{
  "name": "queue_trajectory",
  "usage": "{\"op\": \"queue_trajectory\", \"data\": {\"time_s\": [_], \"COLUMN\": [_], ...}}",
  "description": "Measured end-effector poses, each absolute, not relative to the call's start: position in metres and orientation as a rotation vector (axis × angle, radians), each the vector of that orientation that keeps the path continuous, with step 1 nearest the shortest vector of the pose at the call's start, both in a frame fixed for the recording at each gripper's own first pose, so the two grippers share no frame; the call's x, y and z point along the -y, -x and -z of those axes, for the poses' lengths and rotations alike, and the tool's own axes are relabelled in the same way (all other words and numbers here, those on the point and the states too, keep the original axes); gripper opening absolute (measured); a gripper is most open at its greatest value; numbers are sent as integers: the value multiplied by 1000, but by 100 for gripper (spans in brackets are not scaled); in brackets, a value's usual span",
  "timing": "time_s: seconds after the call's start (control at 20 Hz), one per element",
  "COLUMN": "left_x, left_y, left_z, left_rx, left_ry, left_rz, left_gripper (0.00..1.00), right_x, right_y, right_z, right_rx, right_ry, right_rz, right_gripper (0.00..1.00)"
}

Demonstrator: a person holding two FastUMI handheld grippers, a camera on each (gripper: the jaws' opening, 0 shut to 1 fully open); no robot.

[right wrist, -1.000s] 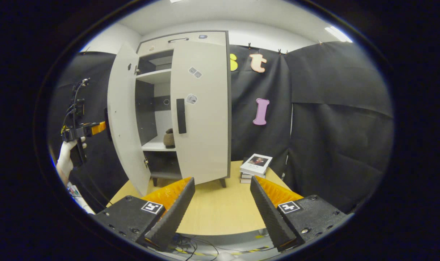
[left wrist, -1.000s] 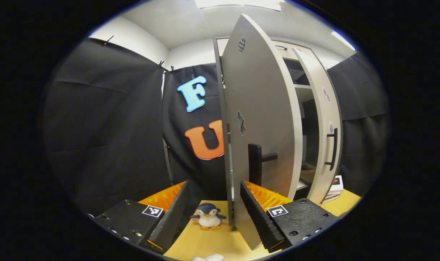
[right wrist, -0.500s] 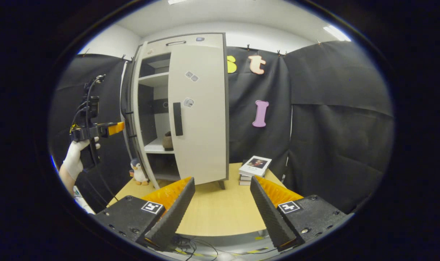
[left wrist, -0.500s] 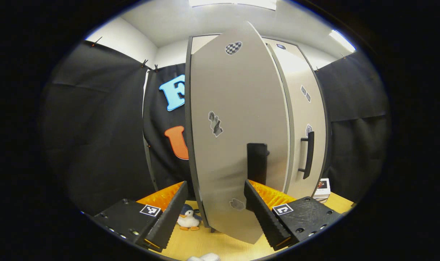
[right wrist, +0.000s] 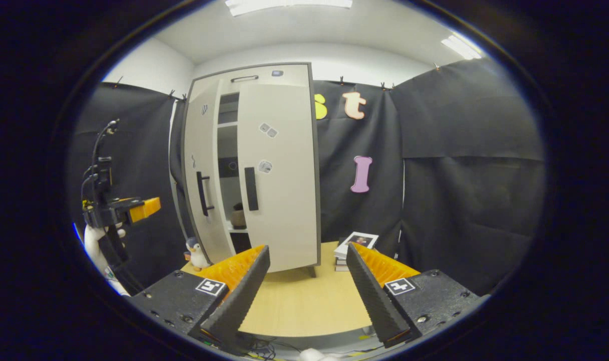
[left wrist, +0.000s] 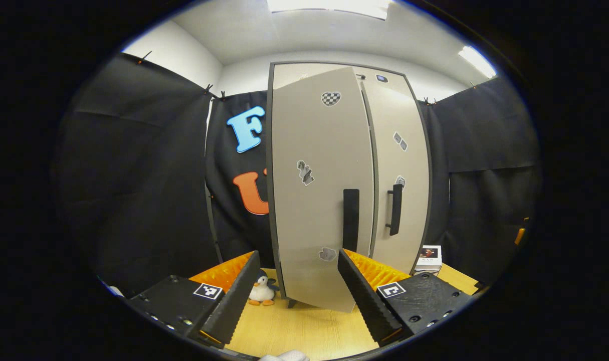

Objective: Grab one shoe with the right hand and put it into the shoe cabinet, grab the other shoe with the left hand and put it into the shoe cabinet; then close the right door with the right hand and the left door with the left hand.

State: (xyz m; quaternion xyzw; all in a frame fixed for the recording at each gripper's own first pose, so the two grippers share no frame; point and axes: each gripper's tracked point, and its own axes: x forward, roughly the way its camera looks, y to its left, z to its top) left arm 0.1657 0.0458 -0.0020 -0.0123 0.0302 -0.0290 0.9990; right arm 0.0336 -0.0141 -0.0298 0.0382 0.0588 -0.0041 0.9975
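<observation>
1. My left claw (left wrist: 298, 296) has its jaws spread wide, with nothing between the fingers, and points level and straight ahead.
2. My right claw (right wrist: 307, 296) is likewise spread wide and grips nothing, held level.
3. In the right gripper view I see the left claw off to the left, held up at about mid-height by a gloved hand (right wrist: 94, 239), its tip pointing to the right.

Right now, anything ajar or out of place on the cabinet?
Yes: the left door is not fully shut, leaving a gap beside the right door through which a shoe on a shelf shows. Nothing looks spilled or damaged.
</observation>
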Motion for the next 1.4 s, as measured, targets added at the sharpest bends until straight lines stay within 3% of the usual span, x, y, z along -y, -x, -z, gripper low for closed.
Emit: {"op": "queue_trajectory", "data": {"time_s": [0.55,1.4], "left_x": [-37,-39], "left_y": [-35,-34], "left_z": [16,11], "left_rx": [-87,-75], "left_ry": [43,27], "left_rz": [99,60], "left_gripper": [96,96], "right_x": [-18,-17], "right_y": [-14,-7], "right_z": [18,22], "right_rx": [-65,-72], "right_ry": [-53,-52], "right_rz": [-35,-33], "right_gripper": [100,100]}}
